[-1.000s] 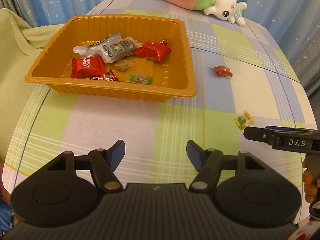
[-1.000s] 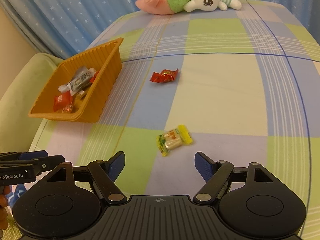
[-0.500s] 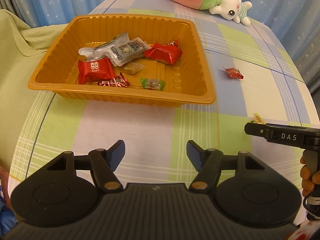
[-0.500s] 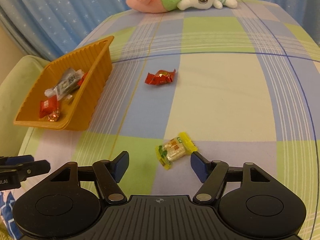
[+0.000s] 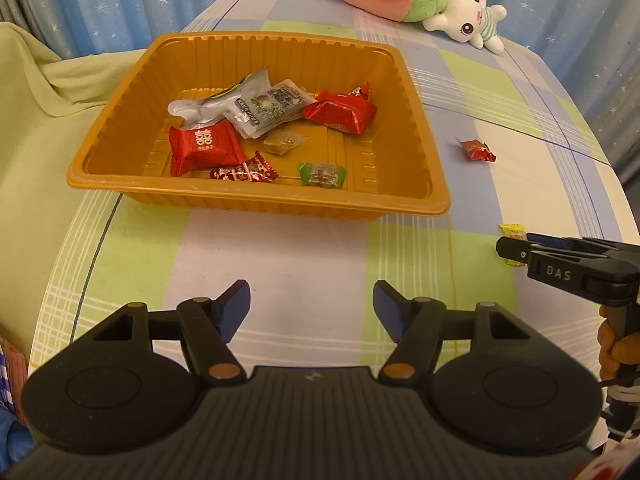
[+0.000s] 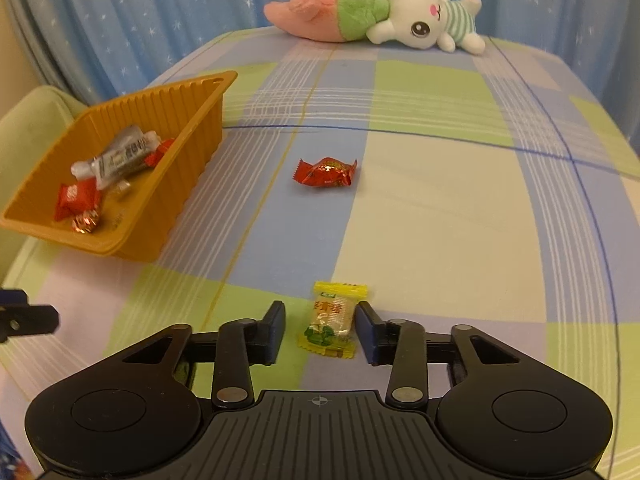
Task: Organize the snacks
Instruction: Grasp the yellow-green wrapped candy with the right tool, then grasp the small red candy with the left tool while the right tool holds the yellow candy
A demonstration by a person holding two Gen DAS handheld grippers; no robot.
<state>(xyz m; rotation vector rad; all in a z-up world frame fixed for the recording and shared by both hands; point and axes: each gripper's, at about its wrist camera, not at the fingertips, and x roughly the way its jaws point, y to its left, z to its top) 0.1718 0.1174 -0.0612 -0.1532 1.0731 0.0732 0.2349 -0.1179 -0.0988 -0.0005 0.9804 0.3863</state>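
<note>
the right gripper (image 6: 320, 330) tilts down over the counter (image 6: 440, 220), its fingers (image 6: 276, 330) narrowed and just closing around the yellow candy (image 6: 332, 320); the right finger seems to touch the wrapper, the left stands a little apart. the left gripper (image 5: 312, 308) hangs above bare cloth, fingers half open with nothing between them. a hand (image 5: 614, 346) grips the right tool's handle. beyond lies the red candy (image 6: 326, 172) alone on the checked cloth, and the orange tray (image 5: 256, 200) holding several wrapped snacks. a plush toy (image 6: 380, 12) lies at the far edge before blue starred curtains (image 6: 140, 20).
</note>
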